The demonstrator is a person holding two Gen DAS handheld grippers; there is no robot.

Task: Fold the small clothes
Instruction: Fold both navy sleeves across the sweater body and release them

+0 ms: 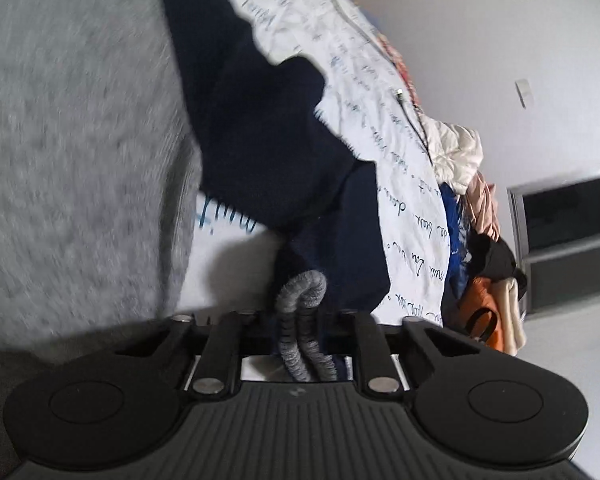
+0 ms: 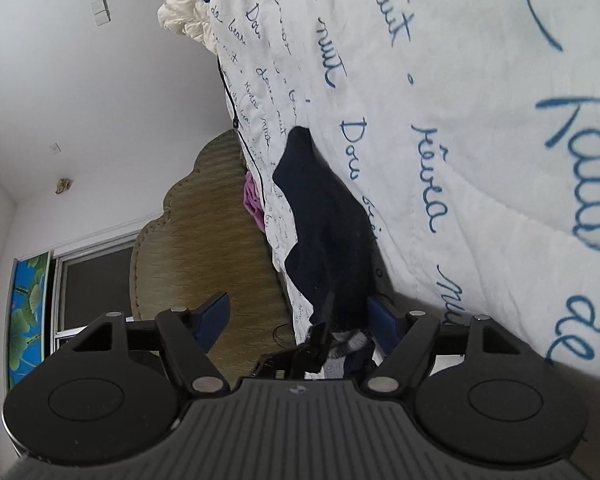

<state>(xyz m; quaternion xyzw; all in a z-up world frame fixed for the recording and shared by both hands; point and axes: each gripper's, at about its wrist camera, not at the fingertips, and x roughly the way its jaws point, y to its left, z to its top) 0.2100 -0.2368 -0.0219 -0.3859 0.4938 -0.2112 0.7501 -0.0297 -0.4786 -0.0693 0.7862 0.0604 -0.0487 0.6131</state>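
A dark navy small garment (image 1: 268, 148) with a grey ribbed trim (image 1: 302, 296) lies on a white quilt with blue script (image 1: 380, 128). My left gripper (image 1: 300, 320) is shut on the grey trim, which loops up between the jaws. In the right wrist view the same navy garment (image 2: 320, 216) stretches away over the quilt (image 2: 460, 120). My right gripper (image 2: 300, 320) stands open, its blue pads (image 2: 214, 314) wide apart; the garment's grey-edged end (image 2: 352, 340) lies between them, against the right pad.
A grey cloth (image 1: 72, 160) fills the left of the left wrist view. A pile of clothes (image 1: 480, 240) lies at the quilt's far edge. A padded headboard (image 2: 204, 240), a pink cloth (image 2: 254, 200), a window and white walls show in the right wrist view.
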